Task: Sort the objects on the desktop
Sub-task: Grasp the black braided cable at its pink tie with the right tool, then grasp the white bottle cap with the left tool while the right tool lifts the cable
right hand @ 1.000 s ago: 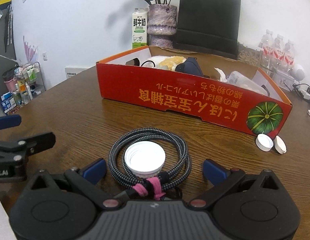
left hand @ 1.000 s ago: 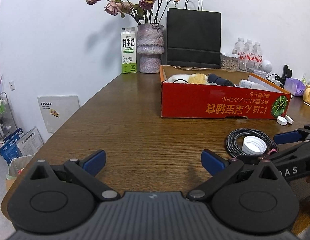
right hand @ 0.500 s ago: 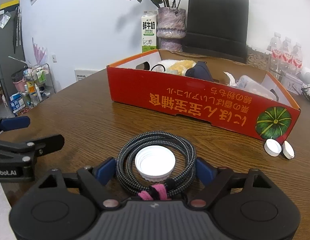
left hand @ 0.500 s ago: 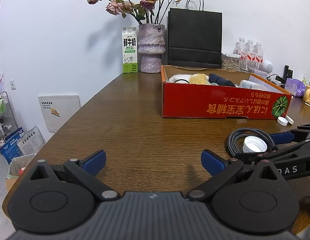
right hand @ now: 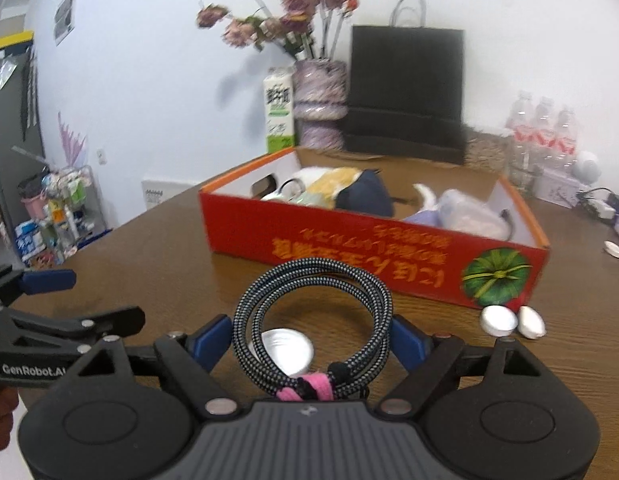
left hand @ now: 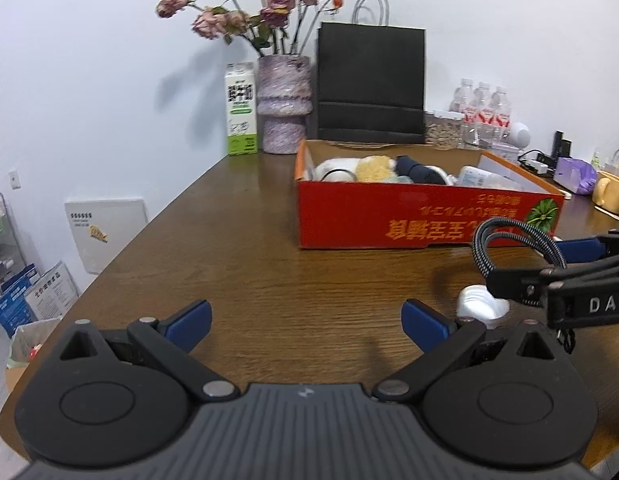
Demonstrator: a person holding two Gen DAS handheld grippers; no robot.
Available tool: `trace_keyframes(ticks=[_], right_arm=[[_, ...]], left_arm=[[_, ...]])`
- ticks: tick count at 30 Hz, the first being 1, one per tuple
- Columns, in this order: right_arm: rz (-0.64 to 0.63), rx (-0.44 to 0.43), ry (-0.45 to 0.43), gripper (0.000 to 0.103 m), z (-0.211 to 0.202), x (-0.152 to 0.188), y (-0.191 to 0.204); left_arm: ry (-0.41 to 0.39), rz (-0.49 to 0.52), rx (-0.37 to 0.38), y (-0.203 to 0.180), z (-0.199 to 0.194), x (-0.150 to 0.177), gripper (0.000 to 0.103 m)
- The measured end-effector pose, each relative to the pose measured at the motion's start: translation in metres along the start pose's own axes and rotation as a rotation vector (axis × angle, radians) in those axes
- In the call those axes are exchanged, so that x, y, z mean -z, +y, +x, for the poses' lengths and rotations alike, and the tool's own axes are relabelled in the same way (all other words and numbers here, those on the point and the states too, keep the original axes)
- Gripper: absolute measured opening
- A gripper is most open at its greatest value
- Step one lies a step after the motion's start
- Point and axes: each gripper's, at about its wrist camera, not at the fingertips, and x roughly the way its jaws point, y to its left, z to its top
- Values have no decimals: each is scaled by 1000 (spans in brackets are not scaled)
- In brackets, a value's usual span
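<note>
A coiled black-and-white braided cable (right hand: 313,270) with a pink tie hangs tilted above the wooden table, and my right gripper (right hand: 311,340) is shut on it, one blue pad on each side of the coil. The left wrist view shows the same cable (left hand: 509,226) lifted at the right. Below it a white lid (right hand: 285,350) lies on the table. Just beyond stands the red cardboard box (right hand: 349,244) holding several items. My left gripper (left hand: 307,322) is open over bare wood, with nothing between its fingers.
Two small white caps (right hand: 499,320) lie by the box's near right corner. A milk carton (left hand: 241,120), a vase of dried flowers (left hand: 283,108), a black paper bag (left hand: 371,84) and water bottles (left hand: 485,116) line the far wall. The table edge (left hand: 121,248) runs along the left.
My right gripper closed on the cable coil and lifted it off the table, leaving the white lid behind. The left gripper stayed where it was.
</note>
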Motion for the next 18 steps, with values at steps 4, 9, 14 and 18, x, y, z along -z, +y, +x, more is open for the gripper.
trace_keyframes(ticks=[4, 9, 14, 18], right_arm=[[12, 30, -25, 84, -15, 1, -15], [35, 87, -31, 84, -29, 7, -42], [66, 145, -16, 84, -35, 16, -73], [75, 163, -8, 84, -34, 22, -88]], left_arm=[[1, 16, 29, -15, 3, -5, 103], [9, 55, 81, -42, 8, -8, 103], [26, 102, 128, -70, 18, -9, 103], [46, 125, 149, -86, 30, -10, 103]])
